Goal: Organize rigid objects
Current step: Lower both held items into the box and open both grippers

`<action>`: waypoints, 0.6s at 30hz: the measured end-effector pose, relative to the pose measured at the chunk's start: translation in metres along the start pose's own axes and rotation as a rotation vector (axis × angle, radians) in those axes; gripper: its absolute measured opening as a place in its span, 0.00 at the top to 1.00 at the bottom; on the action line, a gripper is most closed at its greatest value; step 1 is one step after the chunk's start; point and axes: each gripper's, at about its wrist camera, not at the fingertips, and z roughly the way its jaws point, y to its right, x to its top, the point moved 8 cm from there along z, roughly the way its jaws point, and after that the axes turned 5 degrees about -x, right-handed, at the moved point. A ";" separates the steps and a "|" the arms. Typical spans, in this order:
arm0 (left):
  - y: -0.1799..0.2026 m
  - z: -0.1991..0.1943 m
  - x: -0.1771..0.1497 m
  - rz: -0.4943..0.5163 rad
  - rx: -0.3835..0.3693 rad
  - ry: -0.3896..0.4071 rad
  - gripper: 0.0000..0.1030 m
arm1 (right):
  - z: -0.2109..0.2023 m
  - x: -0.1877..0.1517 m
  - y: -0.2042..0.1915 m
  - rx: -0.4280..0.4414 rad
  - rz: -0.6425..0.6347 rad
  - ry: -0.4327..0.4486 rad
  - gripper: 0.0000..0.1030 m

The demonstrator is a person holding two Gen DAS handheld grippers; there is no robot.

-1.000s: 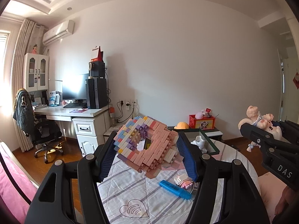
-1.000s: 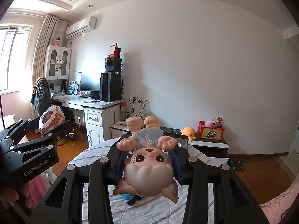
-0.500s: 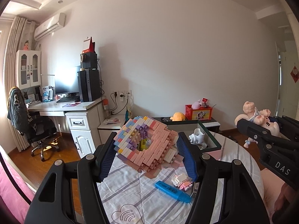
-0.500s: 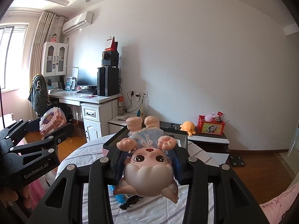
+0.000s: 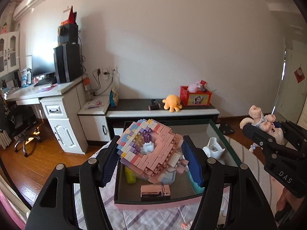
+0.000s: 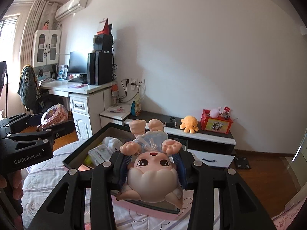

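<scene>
Brick model (image 5: 151, 151), a pastel ring tilted toward my camera, is pinched in my left gripper (image 5: 152, 160) above the box (image 5: 153, 204) at the bed's (image 5: 151, 220) far edge. Doll (image 6: 153, 164), long axis pointing away with feet toward the wall, is clamped head-first in my right gripper (image 6: 153, 169) over the same box. Beyond: wood floor (image 5: 32, 164), desk (image 6: 80, 90), low cabinet (image 5: 163, 113).

Two tools (image 5: 151, 161), one brick model (image 5: 151, 149), one doll (image 6: 151, 164), one box (image 5: 153, 203).
</scene>
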 end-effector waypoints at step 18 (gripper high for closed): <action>-0.023 0.132 -0.035 -0.002 0.079 -0.249 0.37 | 0.153 -0.046 -0.037 0.069 -0.065 -0.318 0.58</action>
